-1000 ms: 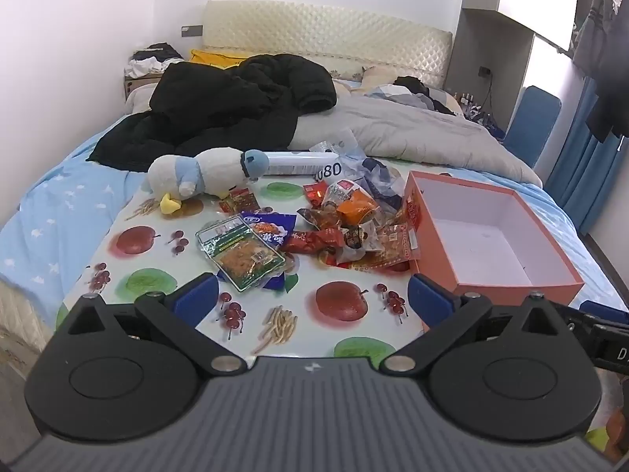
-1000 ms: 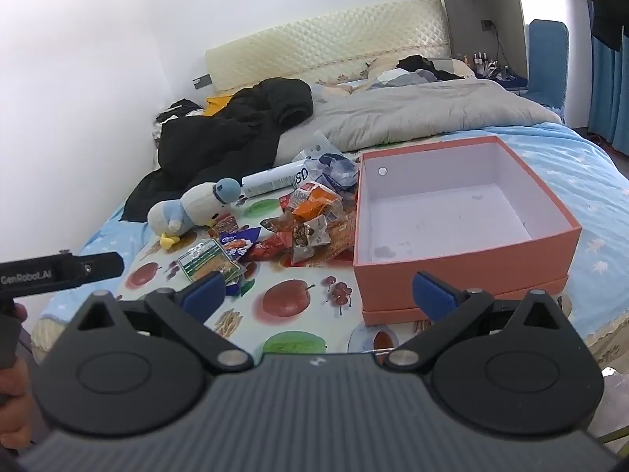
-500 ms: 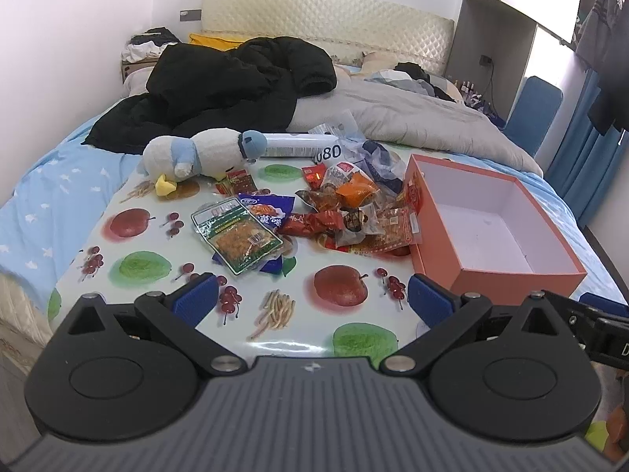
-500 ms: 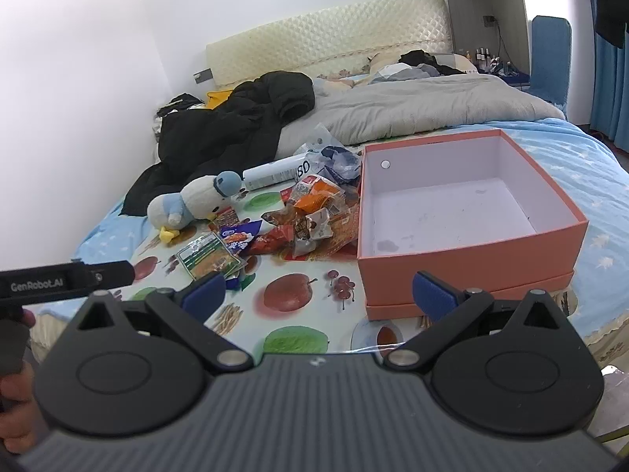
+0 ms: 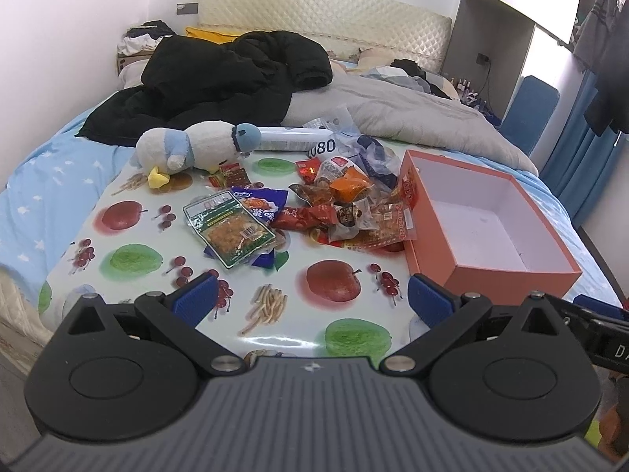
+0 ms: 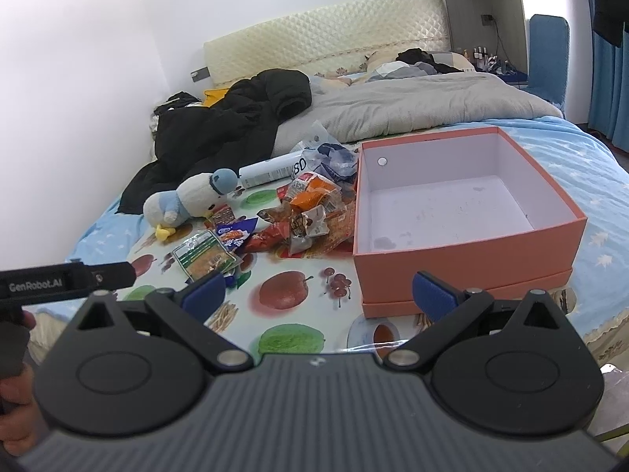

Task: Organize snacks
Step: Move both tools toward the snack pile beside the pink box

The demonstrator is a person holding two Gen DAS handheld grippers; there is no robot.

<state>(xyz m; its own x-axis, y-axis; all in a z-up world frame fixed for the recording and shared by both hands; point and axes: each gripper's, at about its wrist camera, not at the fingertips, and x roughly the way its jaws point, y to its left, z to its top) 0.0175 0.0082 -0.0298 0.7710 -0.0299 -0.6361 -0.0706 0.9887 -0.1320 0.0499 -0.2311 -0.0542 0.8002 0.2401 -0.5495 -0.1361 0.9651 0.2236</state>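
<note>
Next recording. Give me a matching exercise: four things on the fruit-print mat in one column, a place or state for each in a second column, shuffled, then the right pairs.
Things:
1. orange box
2. plush penguin
3. green snack packet
4. white spray can

Places or states:
A. lying on its side behind the snack pile, by the plush's head
B. lid off, nothing inside
C. at the mat's far left corner, lying down
D. flat on a blue packet, nearest the left tool

Pairs: 1-B, 2-C, 3-D, 4-A
</note>
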